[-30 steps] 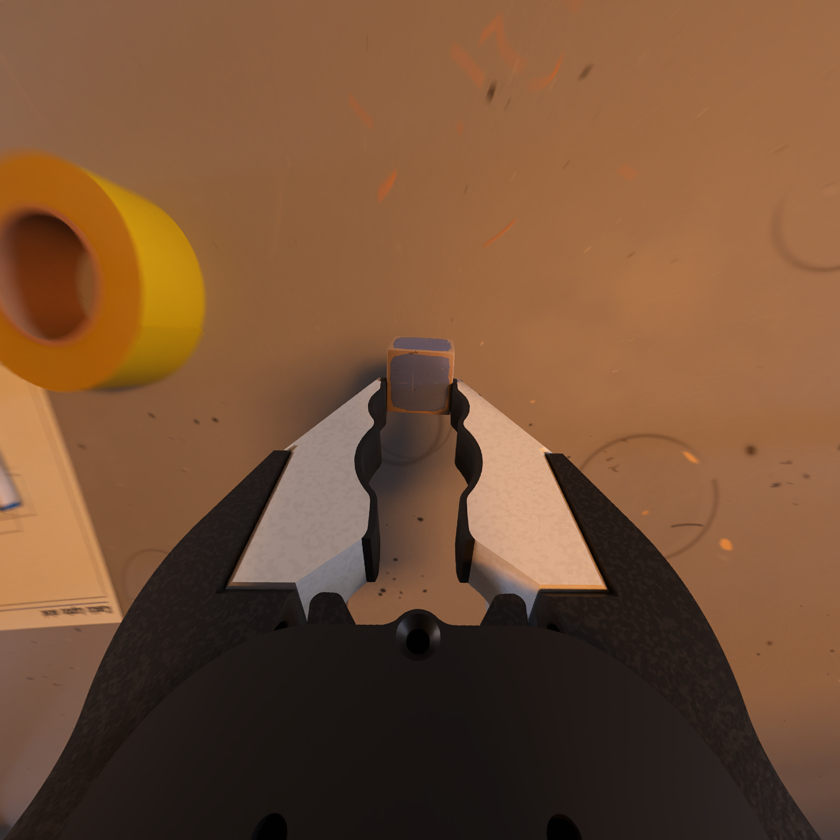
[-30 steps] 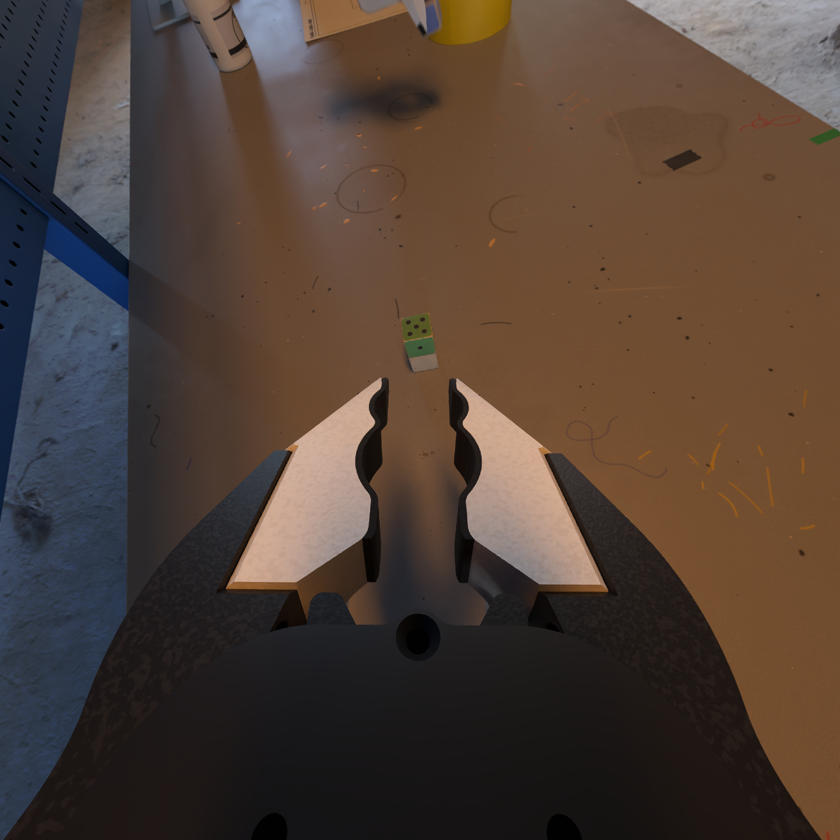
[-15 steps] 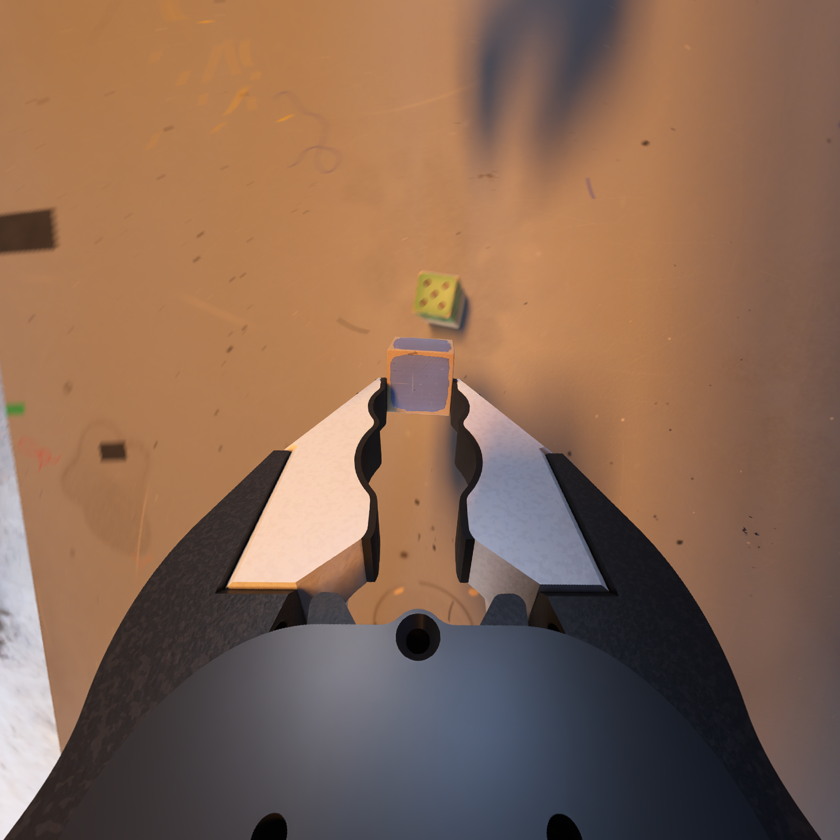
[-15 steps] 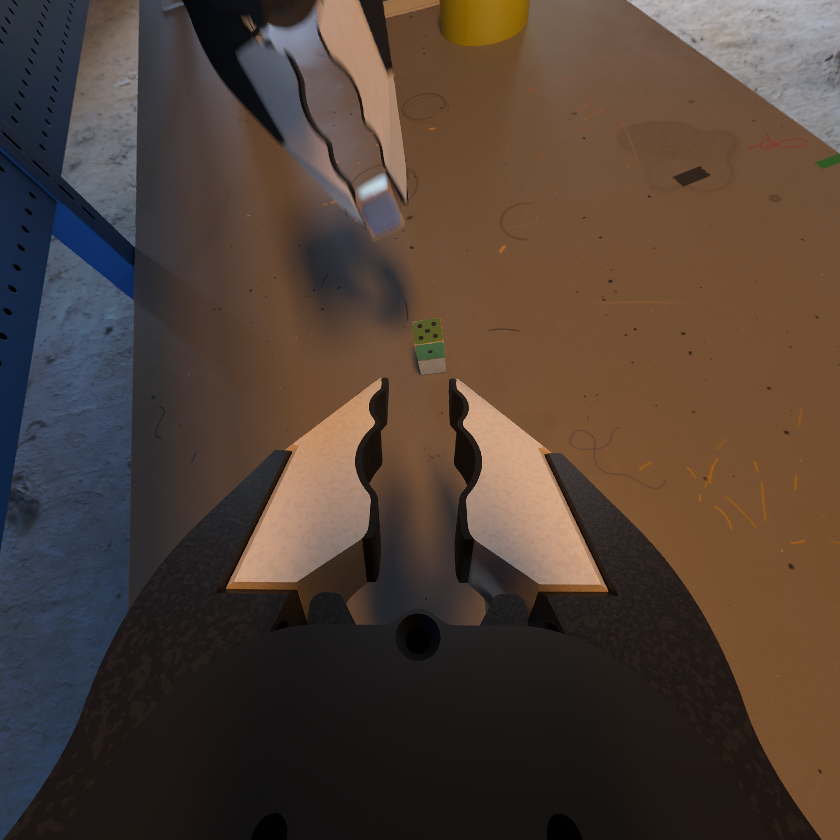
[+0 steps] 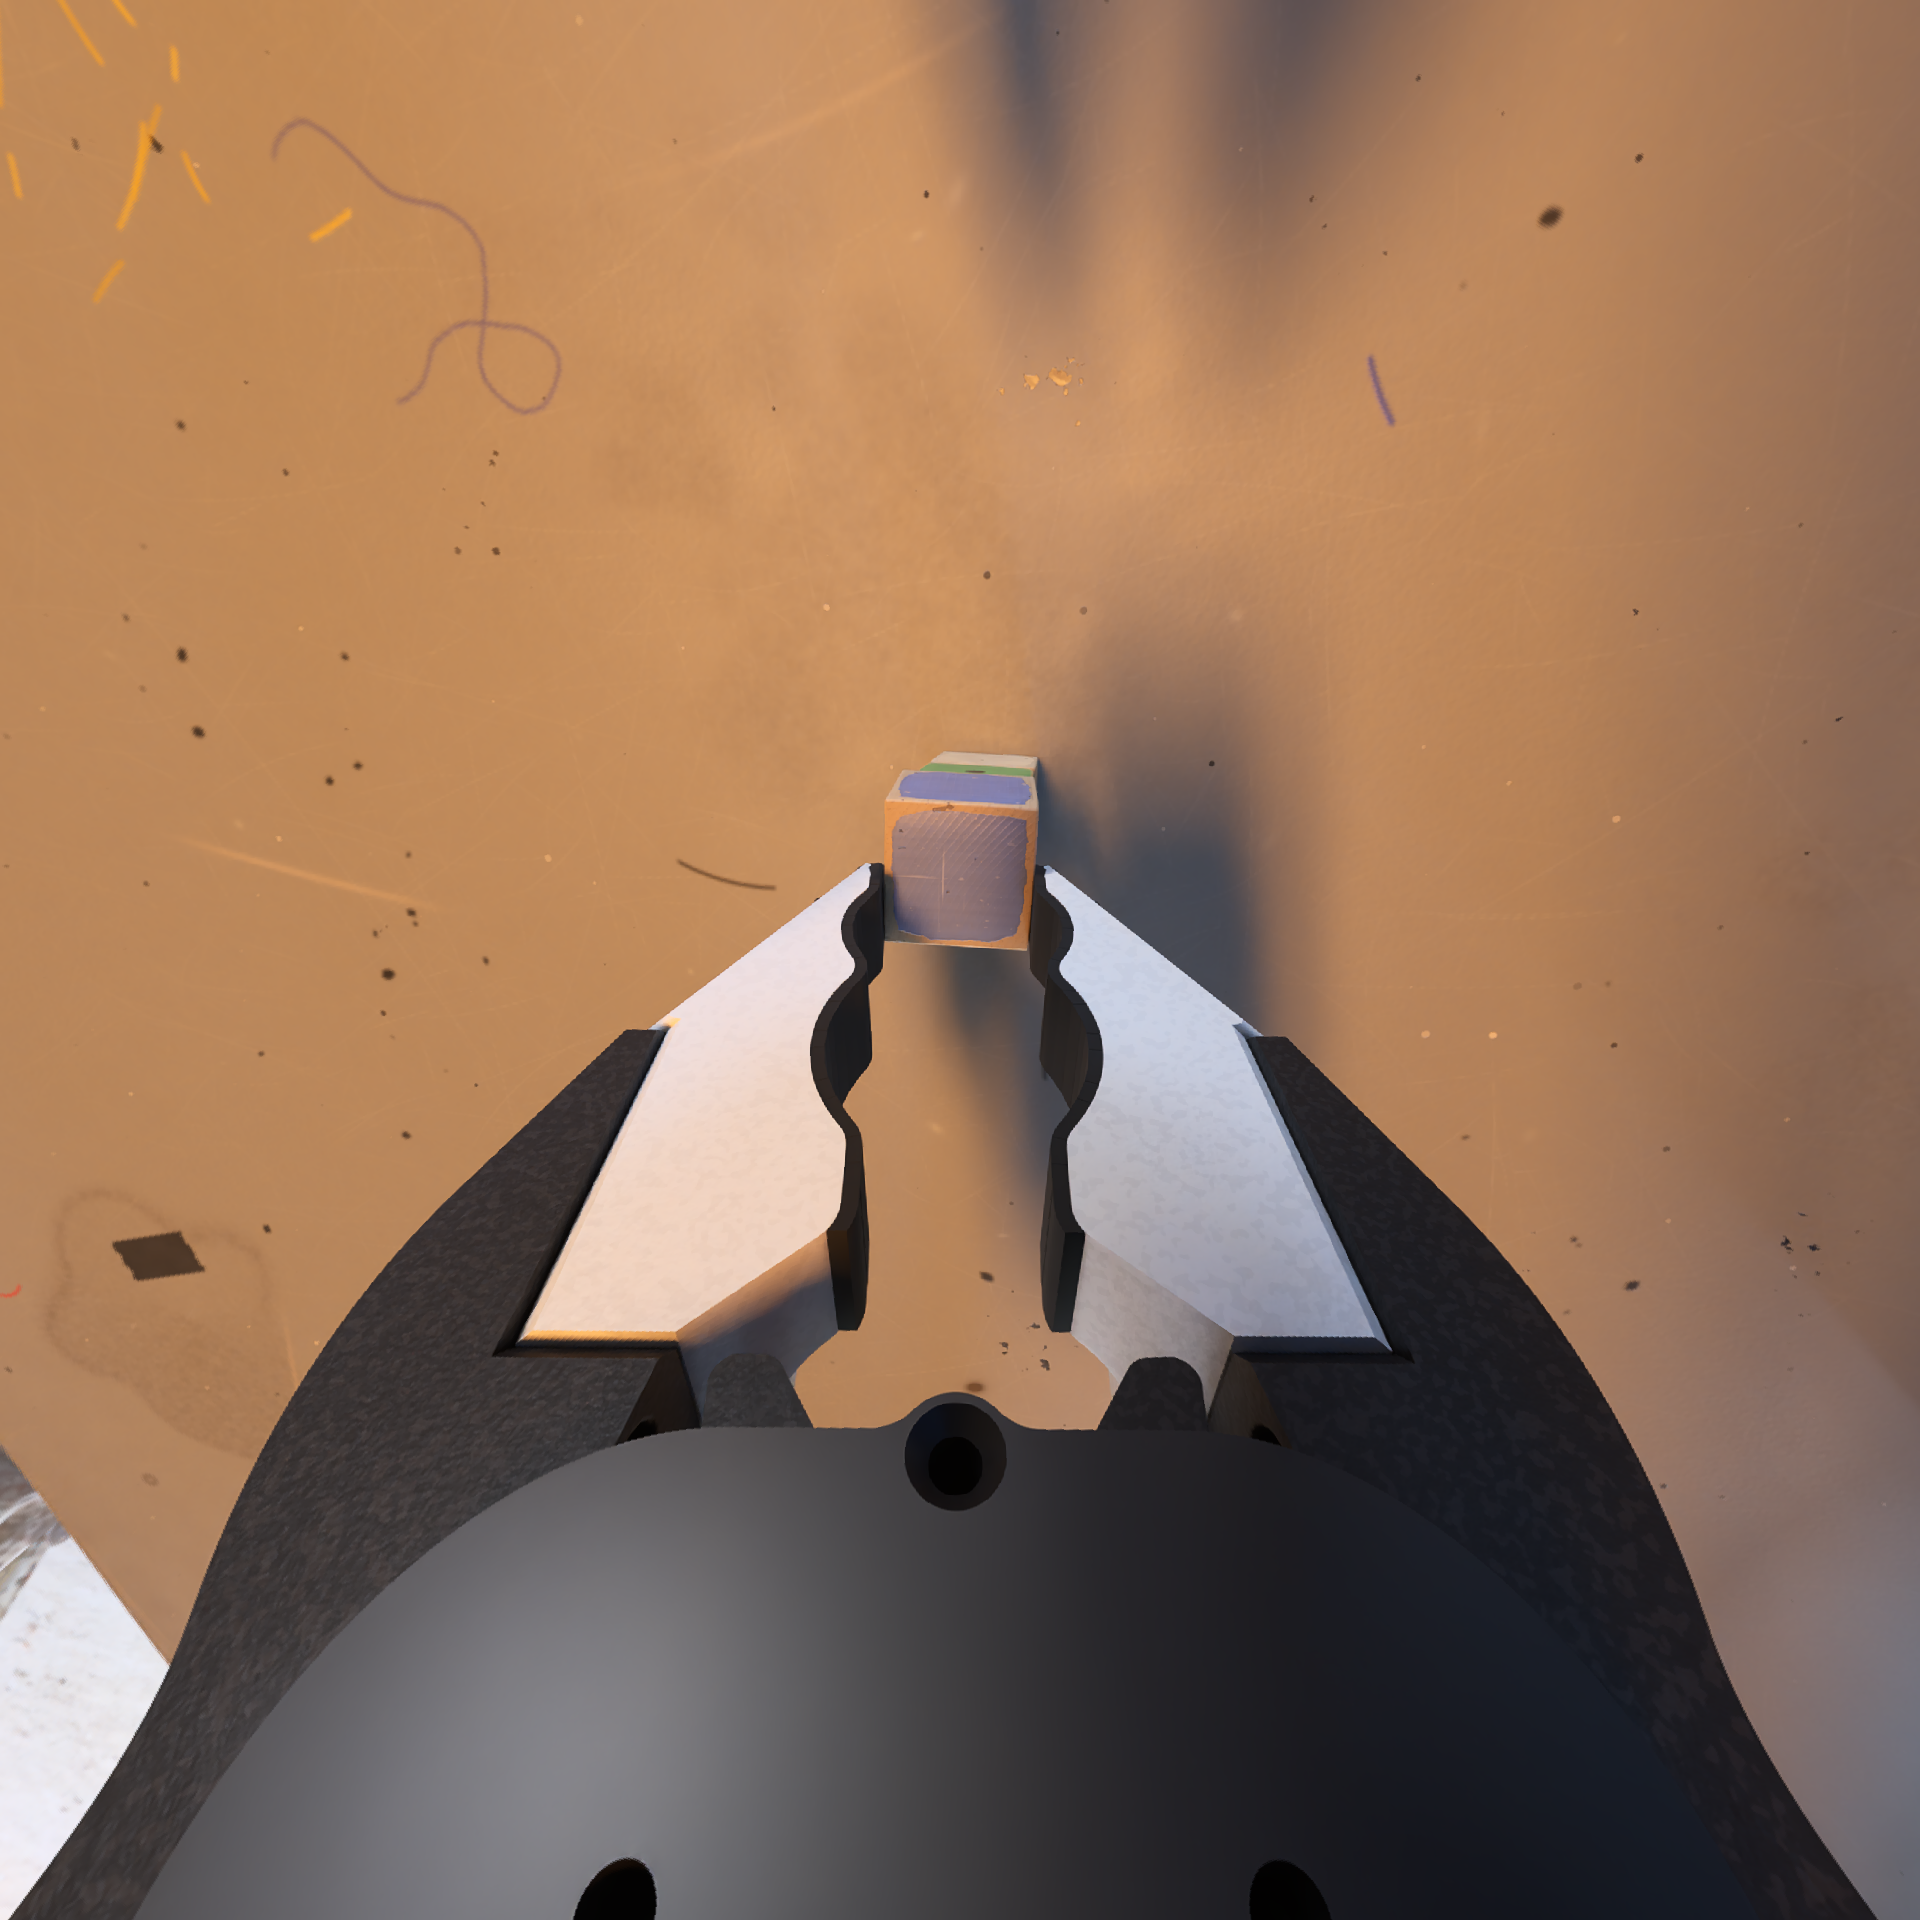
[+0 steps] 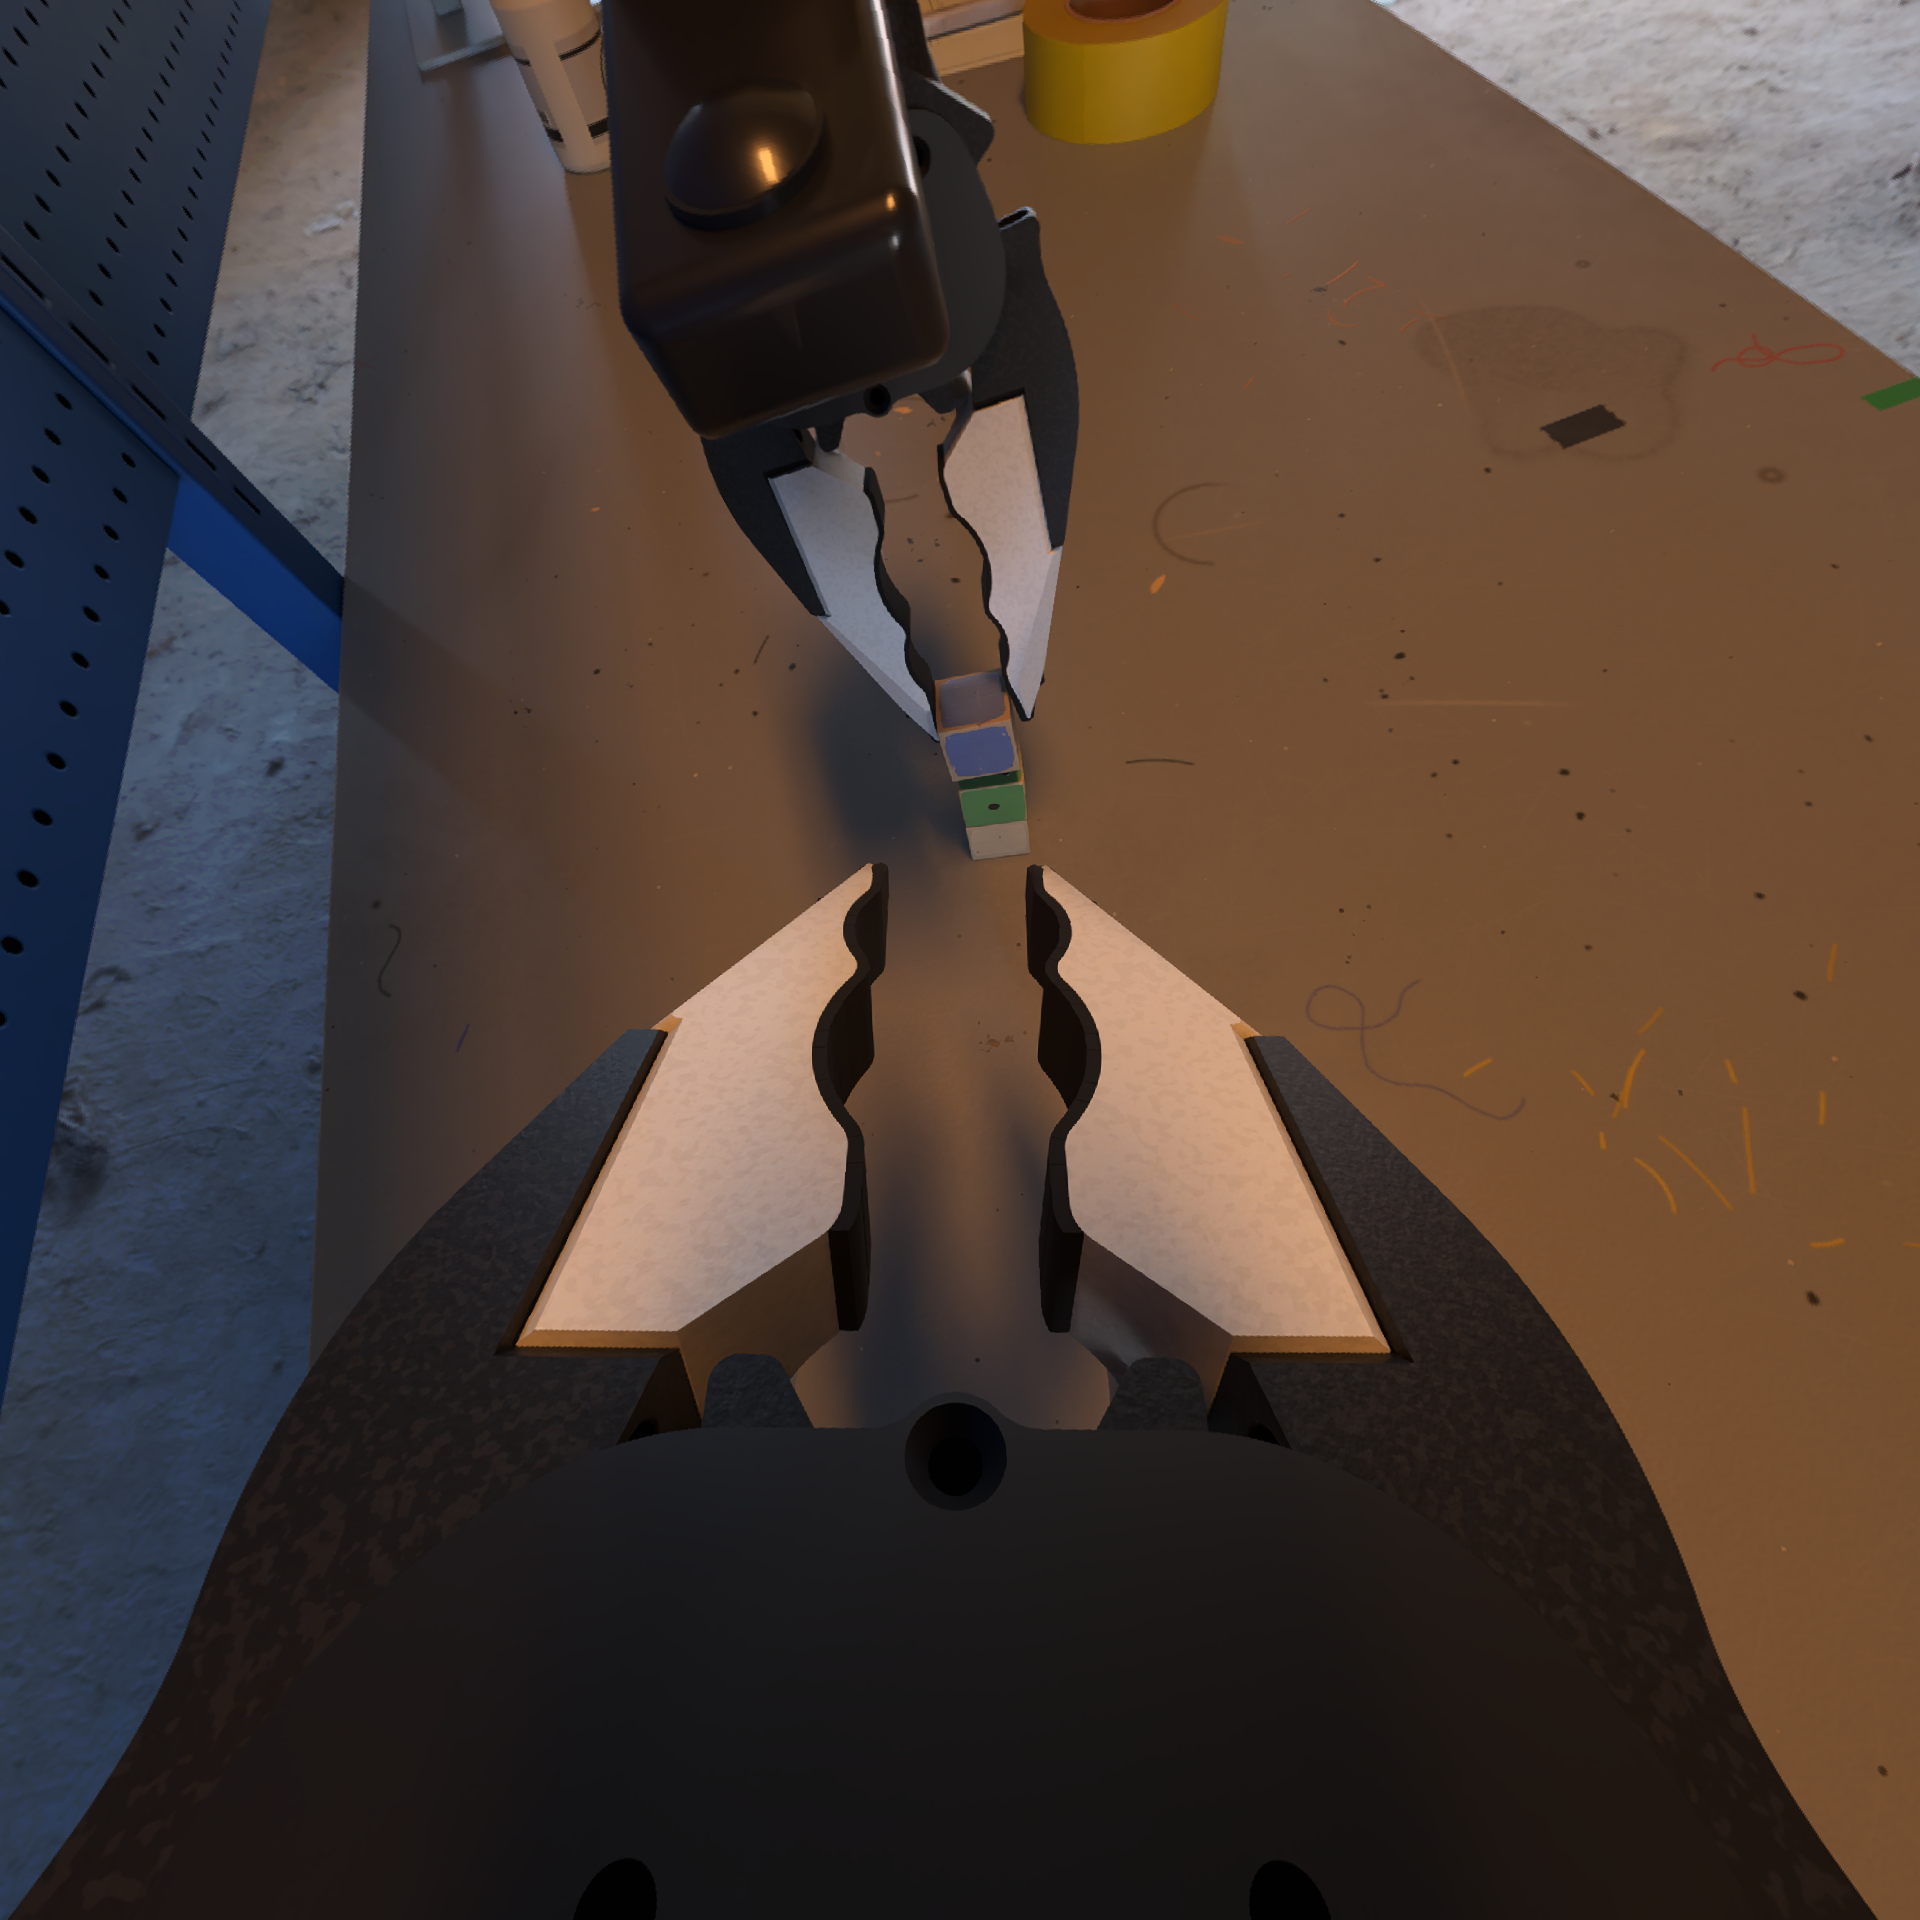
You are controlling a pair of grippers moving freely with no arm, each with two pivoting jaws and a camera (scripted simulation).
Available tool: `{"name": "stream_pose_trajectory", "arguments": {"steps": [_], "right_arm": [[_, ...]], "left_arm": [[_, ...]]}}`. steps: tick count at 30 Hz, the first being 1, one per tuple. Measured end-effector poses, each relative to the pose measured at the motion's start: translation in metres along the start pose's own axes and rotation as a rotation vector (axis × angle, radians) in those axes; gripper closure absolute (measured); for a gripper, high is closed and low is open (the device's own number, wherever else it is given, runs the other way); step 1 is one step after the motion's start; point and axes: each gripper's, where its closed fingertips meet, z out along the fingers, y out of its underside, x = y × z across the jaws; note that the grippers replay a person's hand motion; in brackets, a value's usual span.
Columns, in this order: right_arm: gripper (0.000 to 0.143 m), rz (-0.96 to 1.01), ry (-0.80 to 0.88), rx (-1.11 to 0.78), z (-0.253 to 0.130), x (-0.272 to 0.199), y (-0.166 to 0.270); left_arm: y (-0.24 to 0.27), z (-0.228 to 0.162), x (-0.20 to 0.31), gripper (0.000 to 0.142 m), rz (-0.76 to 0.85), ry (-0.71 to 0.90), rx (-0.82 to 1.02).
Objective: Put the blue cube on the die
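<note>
My left gripper [image 5: 958,899] is shut on the blue cube [image 5: 958,878], a small wooden block with blue faces. The cube hangs right over the green die [image 5: 982,767], of which only a thin strip shows behind it. In the right wrist view the left gripper [image 6: 977,707] points down at the table and the blue cube [image 6: 979,748] sits directly above the green die [image 6: 992,805]; I cannot tell whether they touch. My right gripper [image 6: 956,883] is open and empty, low over the table just short of the die.
The brown table [image 6: 1455,831] is long and narrow. A yellow tape roll [image 6: 1122,62] and a white bottle [image 6: 566,94] stand at its far end. A blue perforated rack [image 6: 94,468] runs along the left side. The floor lies beyond both table edges.
My left gripper has swung across the table with the blue cube, away from the tape roll, and come down over the die. The right gripper has barely moved.
</note>
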Motion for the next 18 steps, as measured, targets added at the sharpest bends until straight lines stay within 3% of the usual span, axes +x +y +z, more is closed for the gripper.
{"name": "stream_pose_trajectory", "arguments": {"steps": [18], "right_arm": [[0.116, 0.000, -0.019, -0.018, 0.0034, -0.0021, 0.0034]], "left_arm": [[0.0033, 0.0068, 0.0010, 0.115, 0.010, 0.054, -0.038]]}}
